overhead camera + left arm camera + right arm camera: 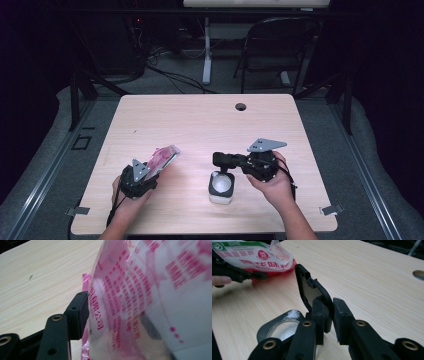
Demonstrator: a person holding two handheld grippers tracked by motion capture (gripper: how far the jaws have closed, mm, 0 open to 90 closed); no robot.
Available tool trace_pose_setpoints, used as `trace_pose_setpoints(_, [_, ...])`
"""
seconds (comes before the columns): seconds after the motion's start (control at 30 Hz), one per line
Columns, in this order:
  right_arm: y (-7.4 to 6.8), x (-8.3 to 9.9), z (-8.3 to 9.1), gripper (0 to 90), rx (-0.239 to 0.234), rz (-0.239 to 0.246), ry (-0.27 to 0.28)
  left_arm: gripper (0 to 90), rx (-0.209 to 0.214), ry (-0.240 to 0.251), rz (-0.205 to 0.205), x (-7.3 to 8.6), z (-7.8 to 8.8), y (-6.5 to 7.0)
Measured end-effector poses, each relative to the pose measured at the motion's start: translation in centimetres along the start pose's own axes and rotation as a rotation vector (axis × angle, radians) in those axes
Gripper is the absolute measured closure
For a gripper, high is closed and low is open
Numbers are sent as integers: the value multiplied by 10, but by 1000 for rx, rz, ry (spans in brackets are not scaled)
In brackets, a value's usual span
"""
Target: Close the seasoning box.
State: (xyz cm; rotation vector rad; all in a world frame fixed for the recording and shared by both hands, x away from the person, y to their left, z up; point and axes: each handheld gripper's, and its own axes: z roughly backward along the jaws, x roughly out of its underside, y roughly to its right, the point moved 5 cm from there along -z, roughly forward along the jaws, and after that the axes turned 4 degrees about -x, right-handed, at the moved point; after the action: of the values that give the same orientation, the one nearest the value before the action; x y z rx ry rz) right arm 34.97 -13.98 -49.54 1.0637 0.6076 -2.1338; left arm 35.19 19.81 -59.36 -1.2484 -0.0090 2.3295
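The worktop [200,120] is pale wood, with a round cable hole [241,106] near its far edge. Both hands work in the near half; the far half and the strip between them lie bare.

The left gripper [150,170] sits near the front-left, not far from the left edge. Its jaws are closed on a bag [164,157] of clear plastic with pink print. The bag juts forward and to the right from the jaws, lifted off the wood. In the left gripper view 1 black jaw presses the bag's [140,297] side; the other jaw is hidden behind the plastic.

The right gripper [223,160] is held right of centre, pointing left. Its jaws are nearly shut on the black flip lid [312,290] of a small white jar [221,187], which stands on the worktop just below them, a little back from the front edge. The right gripper view shows the lid standing up, pinched between the 2 jaws at its lower edge, and the jar's open mouth [284,328] with white grains inside and on its rim.

Bag and jar are apart, with bare wood between. Beyond the worktop stand a folding chair [277,45] and floor cables [170,75].
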Motion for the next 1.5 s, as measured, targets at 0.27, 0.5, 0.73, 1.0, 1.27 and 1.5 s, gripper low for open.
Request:
trace_pose_setpoints(0.27, [-10, 3, 5, 821, 62, 118, -25, 400, 55, 9, -3, -7, 5, 12])
trace_pose_setpoints(0.5, [-21, 8, 9, 822, 86, 175, -31, 394, 92, 11, -12, -9, 11, 21])
trace_pose_setpoints(0.73, [-28, 12, 12, 746, 17, 122, -13, 380, 117, 7, -33, -10, 18, 27])
trace_pose_setpoints(1.0, [-37, 18, 12, 657, -30, 102, -2, 361, 159, 9, -44, -9, 25, 35])
trace_pose_setpoints(1.27, [-45, 30, 12, 545, -22, 115, 3, 361, 181, -3, -55, -4, 30, 43])
trace_pose_setpoints(1.5, [-55, 43, 12, 488, -48, 130, -17, 359, 193, -22, -89, 0, 36, 49])
